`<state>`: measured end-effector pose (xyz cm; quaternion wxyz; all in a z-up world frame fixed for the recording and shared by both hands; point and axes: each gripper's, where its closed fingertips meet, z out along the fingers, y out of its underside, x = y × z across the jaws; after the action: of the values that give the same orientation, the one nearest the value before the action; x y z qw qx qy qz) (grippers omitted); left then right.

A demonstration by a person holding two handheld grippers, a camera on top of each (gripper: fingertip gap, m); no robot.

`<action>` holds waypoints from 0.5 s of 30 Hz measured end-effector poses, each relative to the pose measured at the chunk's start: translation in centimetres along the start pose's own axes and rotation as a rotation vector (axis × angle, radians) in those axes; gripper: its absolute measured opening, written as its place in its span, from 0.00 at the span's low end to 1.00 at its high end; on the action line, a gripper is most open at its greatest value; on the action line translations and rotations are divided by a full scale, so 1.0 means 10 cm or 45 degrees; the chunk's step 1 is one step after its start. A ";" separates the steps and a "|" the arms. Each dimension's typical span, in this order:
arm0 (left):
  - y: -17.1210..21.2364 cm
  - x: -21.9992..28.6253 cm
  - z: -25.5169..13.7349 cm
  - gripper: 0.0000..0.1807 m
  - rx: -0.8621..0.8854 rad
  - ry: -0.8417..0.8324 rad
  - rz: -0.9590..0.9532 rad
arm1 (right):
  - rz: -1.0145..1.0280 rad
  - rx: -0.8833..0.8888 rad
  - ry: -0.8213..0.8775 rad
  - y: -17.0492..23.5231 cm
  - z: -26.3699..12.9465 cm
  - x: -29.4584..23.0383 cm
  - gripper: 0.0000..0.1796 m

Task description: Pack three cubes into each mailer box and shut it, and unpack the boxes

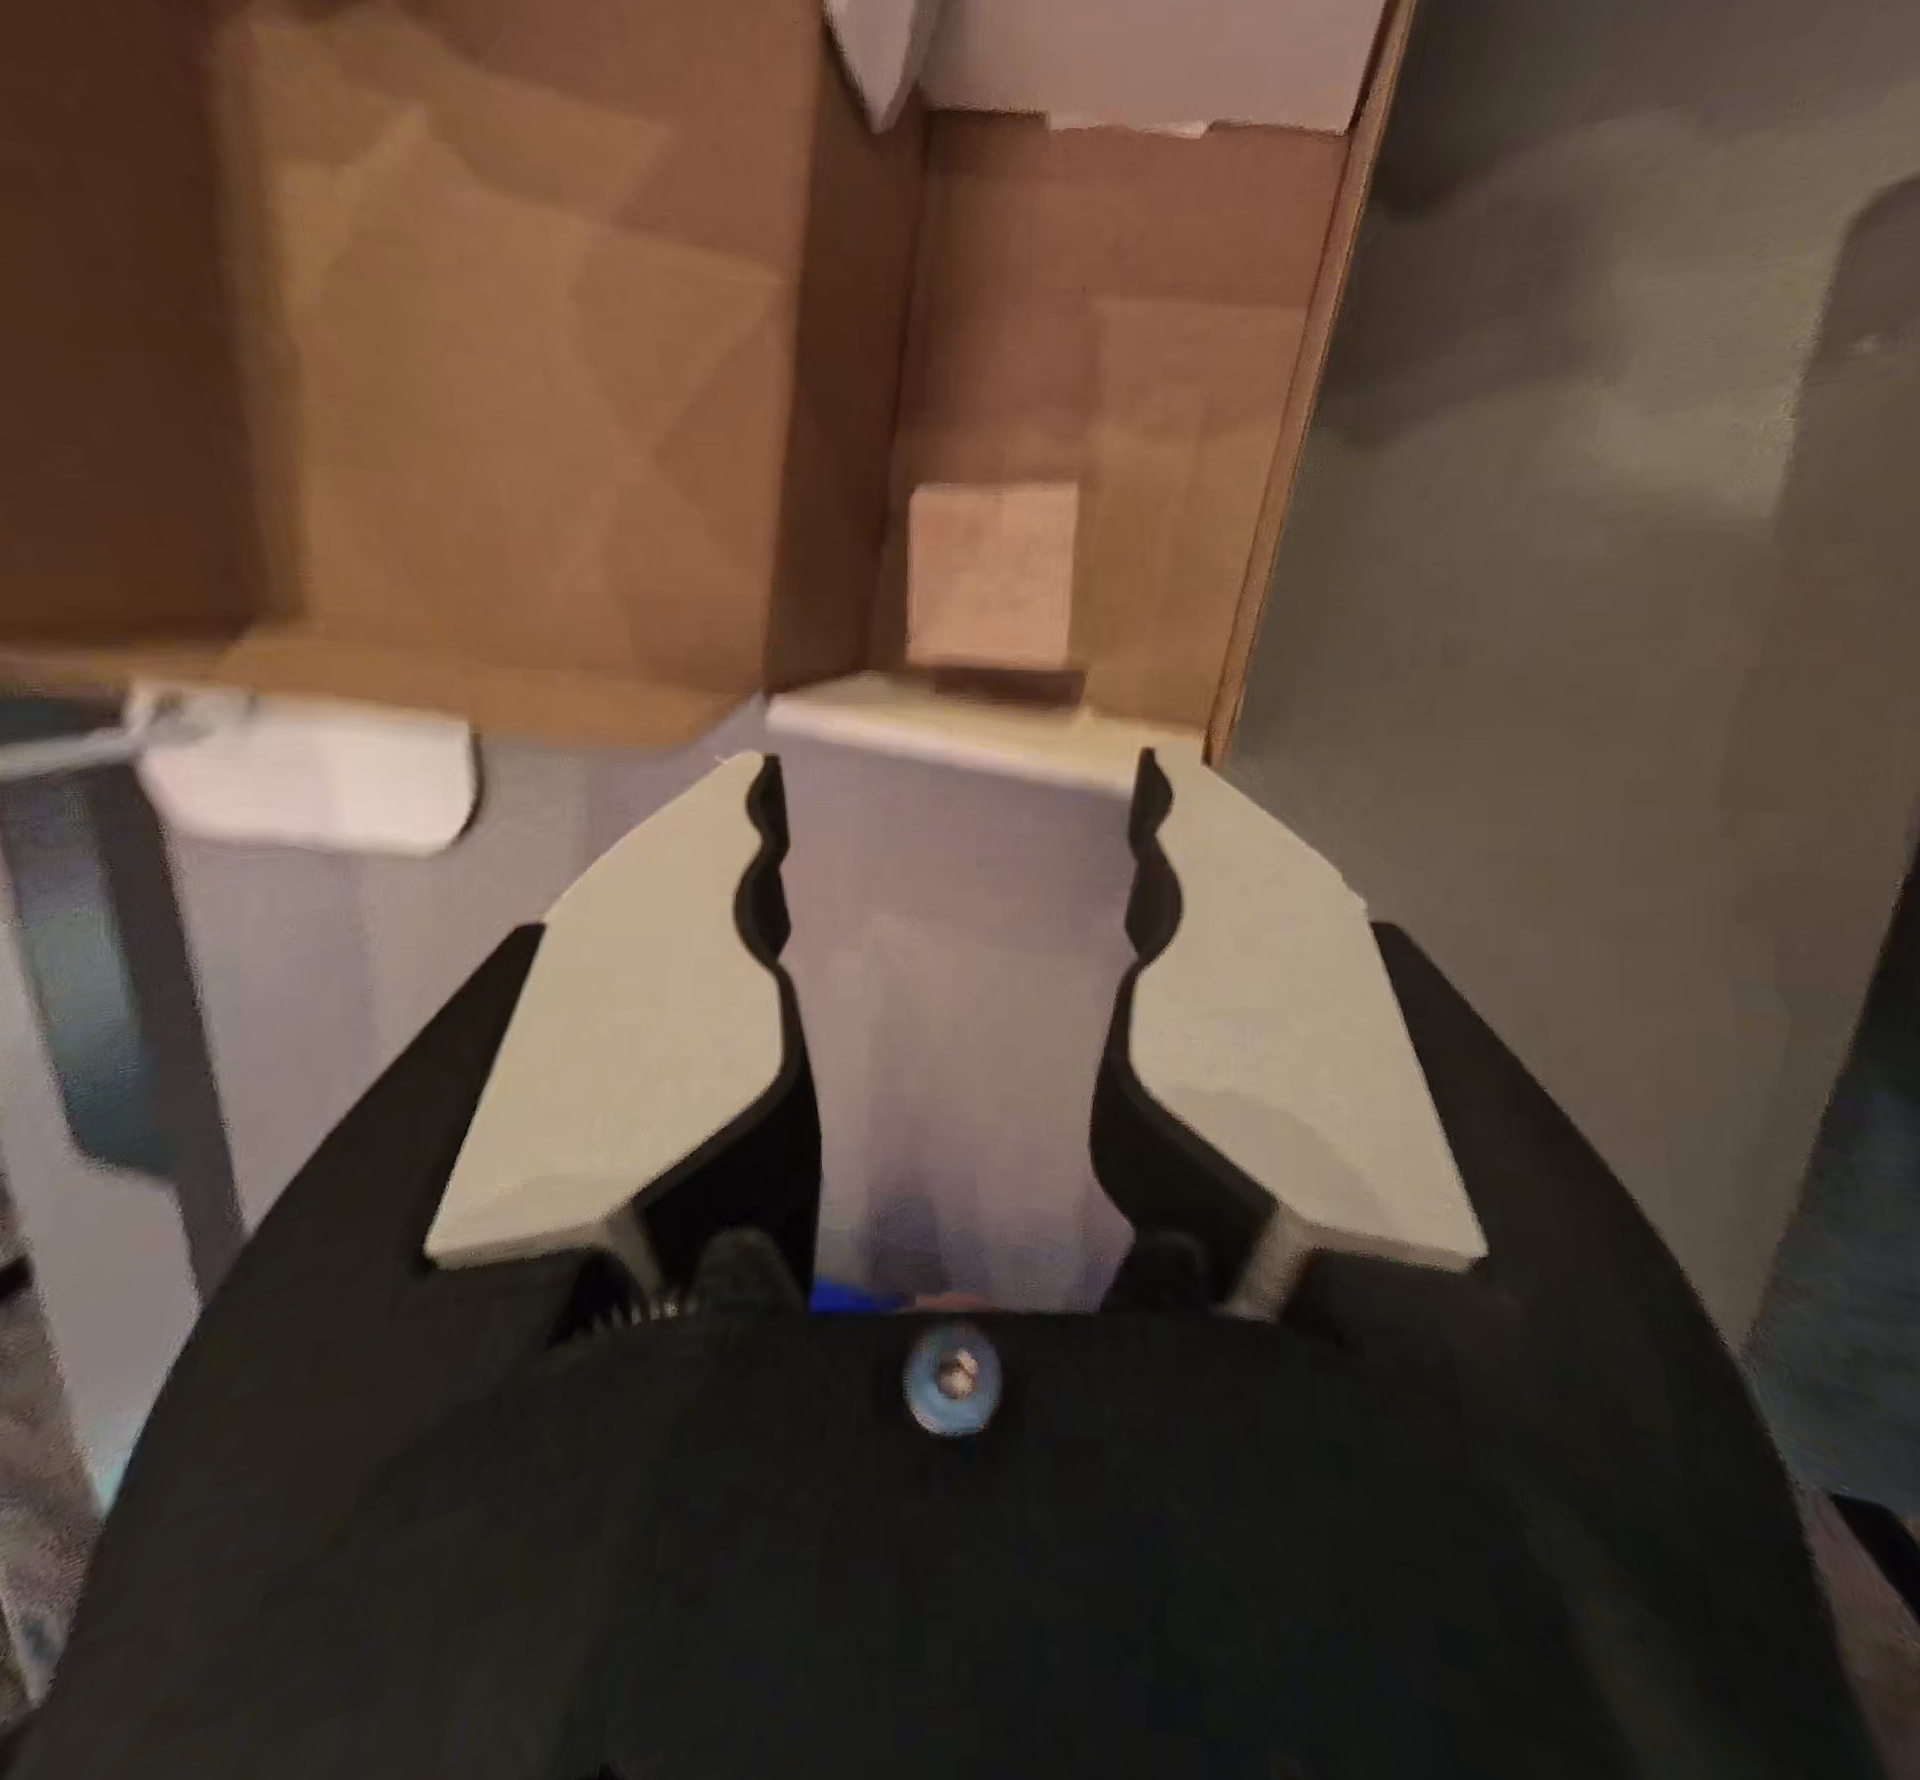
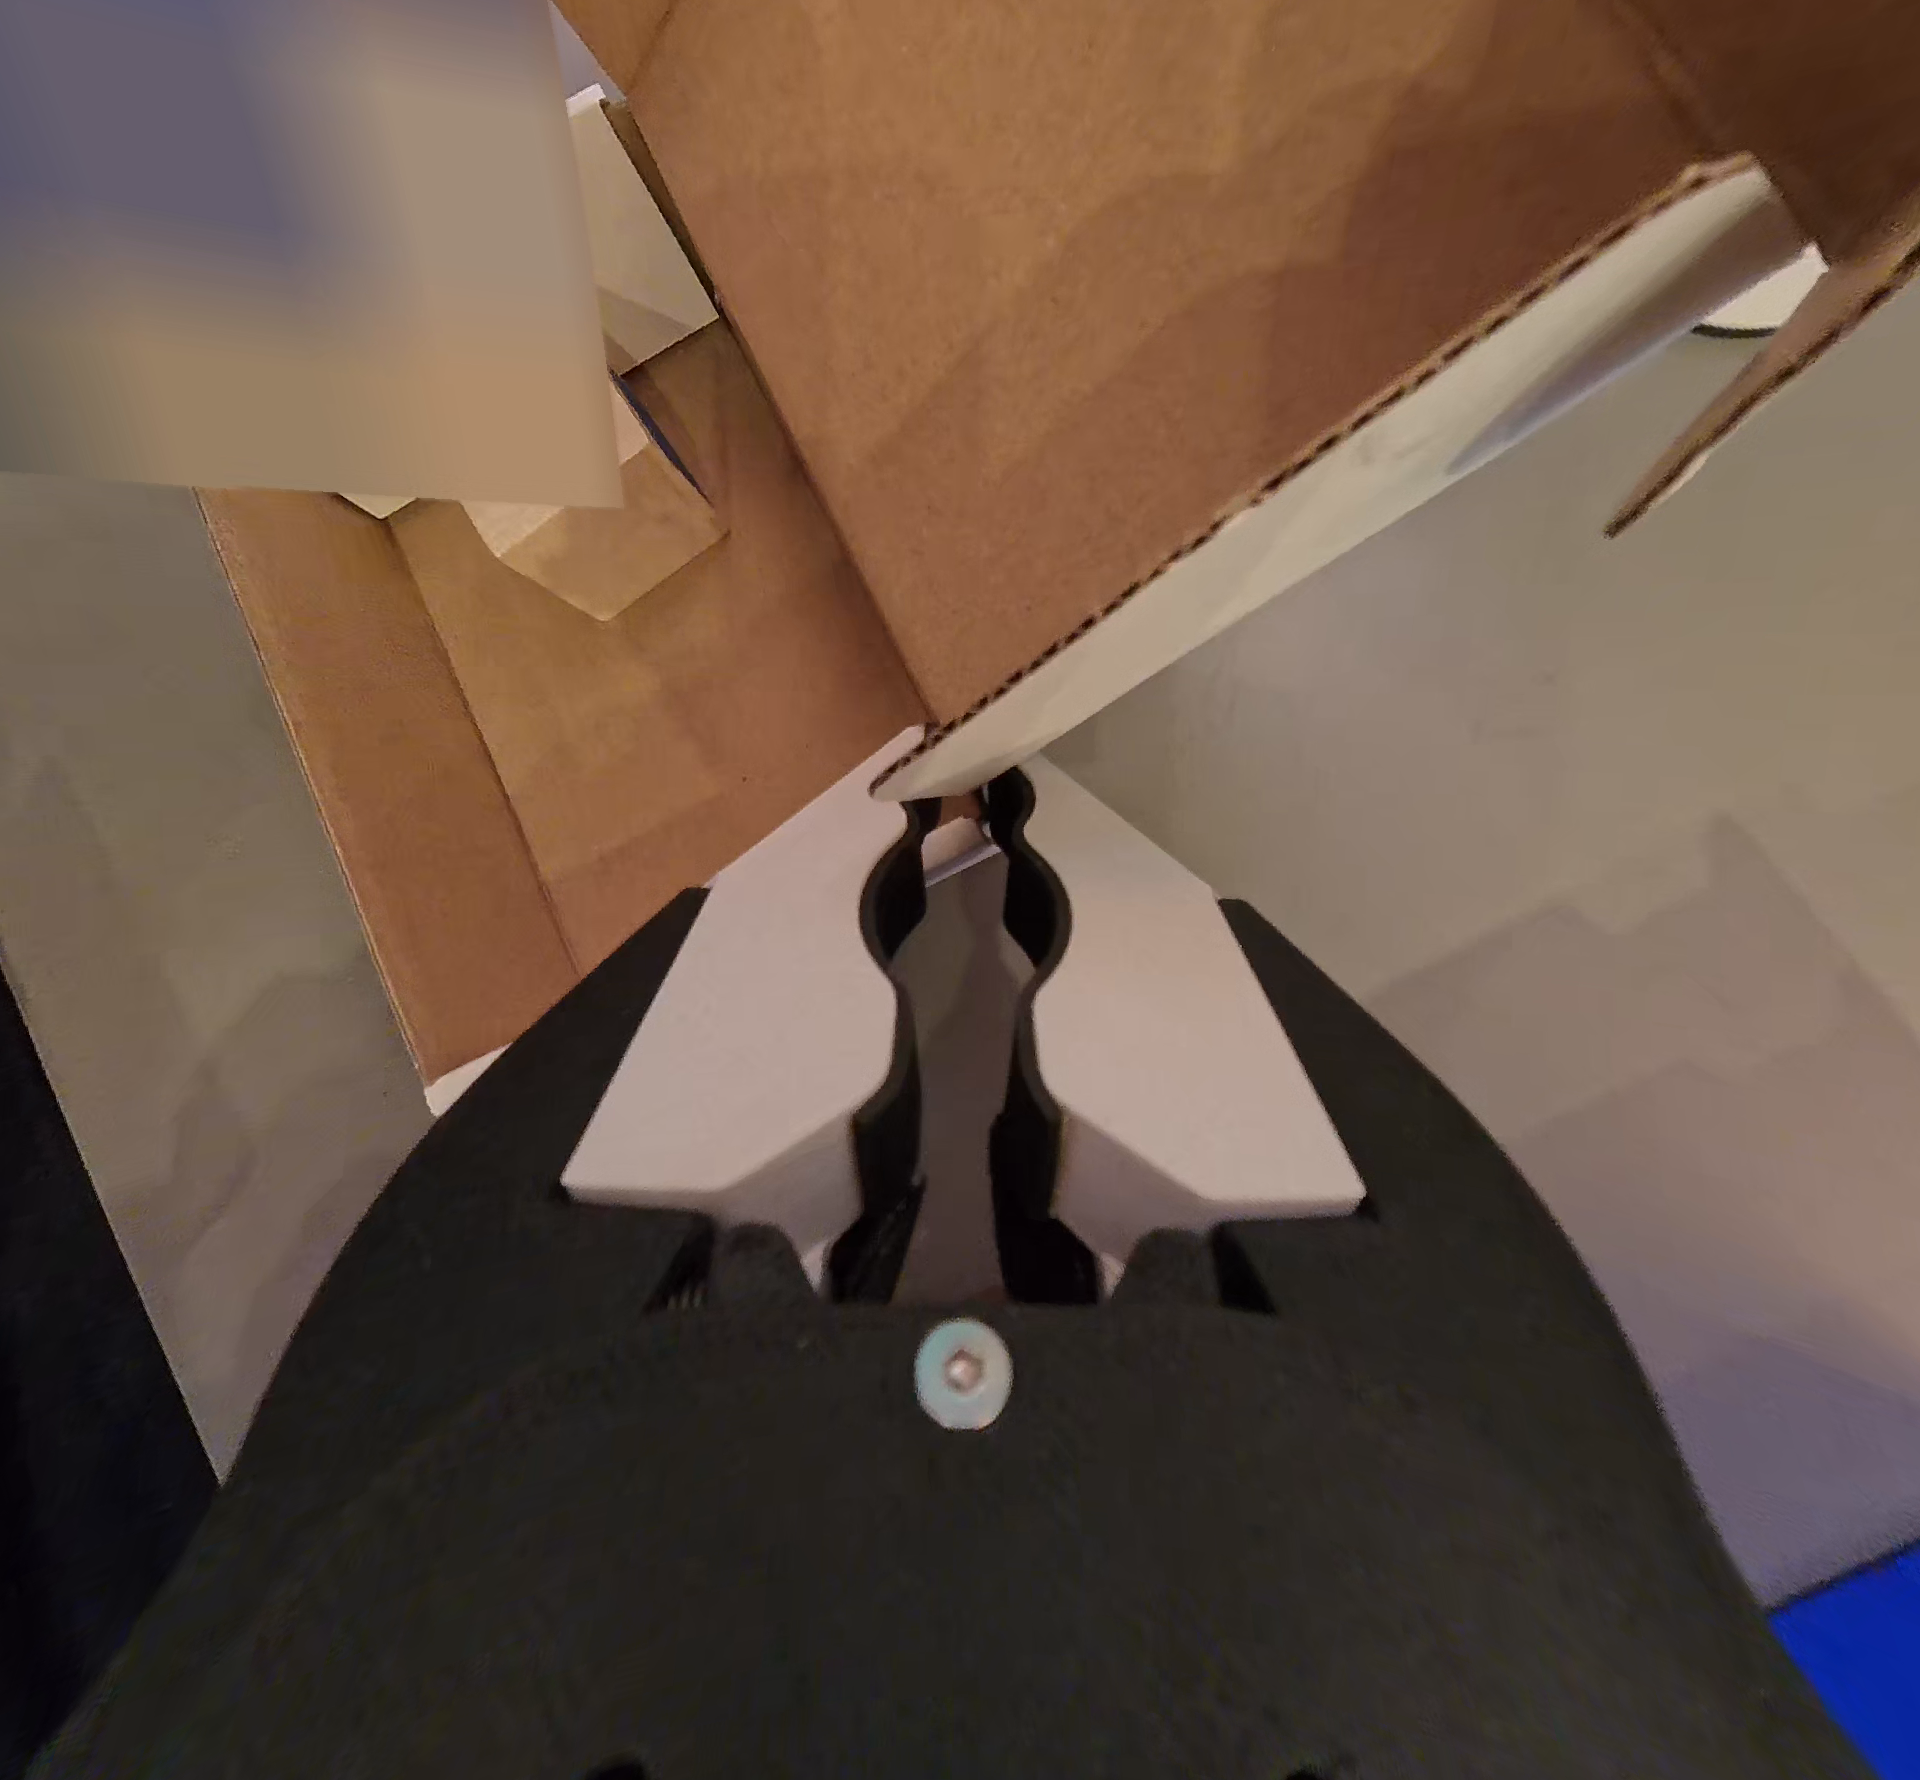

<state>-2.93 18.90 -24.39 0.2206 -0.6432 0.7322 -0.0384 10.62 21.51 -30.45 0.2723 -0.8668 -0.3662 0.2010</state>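
Cardboard mailer box lies open ahead of your left gripper, whose jaws are spread and hold nothing; one wooden cube sits inside by the near wall. Your right gripper pinches the corner of the raised lid, and another cube shows in that box.

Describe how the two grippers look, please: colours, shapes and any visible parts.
Both the left gripper and the right gripper have a black body, a silver screw in its middle, and two pale grey fingers with wavy black inner pads. No cables or sleeves show.
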 end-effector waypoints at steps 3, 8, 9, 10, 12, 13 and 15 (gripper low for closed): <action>0.48 -0.10 -0.57 0.35 -0.006 -0.140 -0.145 | 0.001 0.001 -0.007 0.00 0.00 0.00 0.03; 1.80 0.03 -1.25 0.30 -0.224 -0.258 -0.358 | 0.003 0.003 -0.019 0.00 0.01 0.01 0.03; 2.06 0.12 -1.29 0.29 -0.293 -0.232 -0.393 | 0.004 0.002 -0.020 0.00 0.01 0.01 0.03; 2.27 0.22 -1.27 0.29 -0.340 -0.181 -0.428 | 0.002 0.000 -0.019 0.00 0.01 0.01 0.03; 2.54 0.34 -1.15 0.29 -0.345 -0.119 -0.485 | -0.003 -0.004 -0.015 -0.01 0.01 0.01 0.03; 2.67 0.38 -1.07 0.29 -0.376 -0.097 -0.517 | -0.003 -0.006 -0.011 -0.01 0.01 0.01 0.03; 2.91 0.39 -0.93 0.29 -0.459 -0.112 -0.600 | -0.004 -0.009 0.000 -0.01 0.01 0.00 0.03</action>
<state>-33.54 18.00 -26.99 0.1196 -0.8252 0.5475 0.0700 10.55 21.63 -30.45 0.2697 -0.8671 -0.3684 0.1991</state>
